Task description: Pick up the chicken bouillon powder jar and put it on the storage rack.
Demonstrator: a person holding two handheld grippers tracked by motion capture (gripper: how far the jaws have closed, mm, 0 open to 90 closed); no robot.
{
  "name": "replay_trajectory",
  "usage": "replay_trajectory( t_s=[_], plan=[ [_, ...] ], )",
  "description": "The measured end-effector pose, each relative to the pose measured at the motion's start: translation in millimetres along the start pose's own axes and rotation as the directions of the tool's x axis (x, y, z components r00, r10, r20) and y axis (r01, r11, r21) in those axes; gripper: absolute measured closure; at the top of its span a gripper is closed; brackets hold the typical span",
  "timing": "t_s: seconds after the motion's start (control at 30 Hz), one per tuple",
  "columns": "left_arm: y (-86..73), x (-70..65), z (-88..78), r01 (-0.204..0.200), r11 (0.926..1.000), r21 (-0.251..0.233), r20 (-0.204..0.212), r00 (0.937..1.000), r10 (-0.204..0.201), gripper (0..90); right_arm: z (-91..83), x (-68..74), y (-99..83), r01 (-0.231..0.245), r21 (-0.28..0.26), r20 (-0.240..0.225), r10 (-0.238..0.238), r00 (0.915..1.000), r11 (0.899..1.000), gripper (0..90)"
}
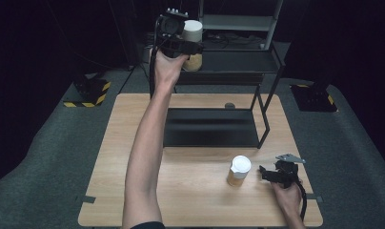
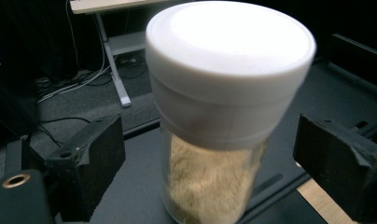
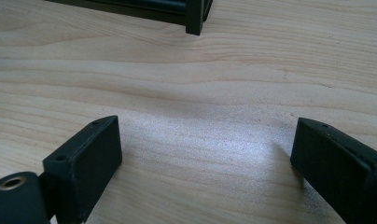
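Jar (image 2: 214,154) of pale powder, clear-walled with a broad white screw lid (image 2: 229,56), stands upright on the upper shelf of the black metal rack (image 1: 238,67), directly between the jaws of the left hand-held gripper (image 1: 183,44). Those jaws stand wide, a clear gap on each side of the jar, so nothing is gripped and the jar rests on the shelf by itself. In the high view it appears just beyond that gripper's tips.

It looks rigid and smooth, likely plastic or glass, so probably slippery under the pads; the fill reaches close to the lid, which suggests moderate weight, low-set enough to keep it steady. The best hold seems to be across the straight clear wall just below the lid, since the lid is wider and could twist or let the pads slide off.

A second jar (image 1: 238,171) of the same kind, white-lidded and holding a similar tan powder, stands on the worktop (image 1: 195,200) just in front of the right hand-held gripper (image 1: 266,173), apart from it. That gripper's jaws are also wide, with bare wood between them.
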State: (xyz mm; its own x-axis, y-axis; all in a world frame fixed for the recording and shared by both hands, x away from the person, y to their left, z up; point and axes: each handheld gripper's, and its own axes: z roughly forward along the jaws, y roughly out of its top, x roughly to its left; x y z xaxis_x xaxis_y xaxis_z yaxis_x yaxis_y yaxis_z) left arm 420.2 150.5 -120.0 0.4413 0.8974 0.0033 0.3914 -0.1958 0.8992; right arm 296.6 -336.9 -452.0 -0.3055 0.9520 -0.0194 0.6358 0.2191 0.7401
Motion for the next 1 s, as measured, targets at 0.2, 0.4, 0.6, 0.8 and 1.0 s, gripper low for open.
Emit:
replay_trajectory(
  t_s=[0.2, 0.4, 0.6, 0.8, 1.0],
  plan=[
    [-9.1, -0.8, -11.4, -0.015, 0.9999, -0.002, 0.018, 0.9997, 0.015, 7.8, 0.0, 0.0, 0.0, 0.0, 0.0, 0.0, 0.0, 1.0, 1.0, 7.9],
    [-19.0, -1.0, -23.1, -0.018, 0.9998, -0.013, 0.039, 0.9991, 0.019, 7.4, 0.0, 0.2, 0.1, -0.001, 0.0, 0.001, 0.001, 1.0, 1.0, 7.9],
    [-29.9, -2.5, -30.5, -0.033, 0.9993, -0.017, 0.067, 0.9972, 0.034, 7.2, 0.0, 0.2, 0.1, -0.002, 0.0, 0.001, 0.002, 1.0, 1.0, 7.9],
    [-42.0, -2.9, -33.7, -0.049, 0.9986, -0.022, 0.095, 0.9942, 0.05, 6.1, 0.1, 0.3, -0.1, -0.001, -0.001, 0.001, 0.001, 1.0, 1.0, 7.9],
    [-57.3, -0.8, -34.6, -0.054, 0.9984, -0.017, 0.125, 0.9906, 0.056, 5.2, 0.1, 0.2, -0.1, -0.002, -0.001, 0.001, 0.002, 1.0, 1.0, 7.9]
  ],
)
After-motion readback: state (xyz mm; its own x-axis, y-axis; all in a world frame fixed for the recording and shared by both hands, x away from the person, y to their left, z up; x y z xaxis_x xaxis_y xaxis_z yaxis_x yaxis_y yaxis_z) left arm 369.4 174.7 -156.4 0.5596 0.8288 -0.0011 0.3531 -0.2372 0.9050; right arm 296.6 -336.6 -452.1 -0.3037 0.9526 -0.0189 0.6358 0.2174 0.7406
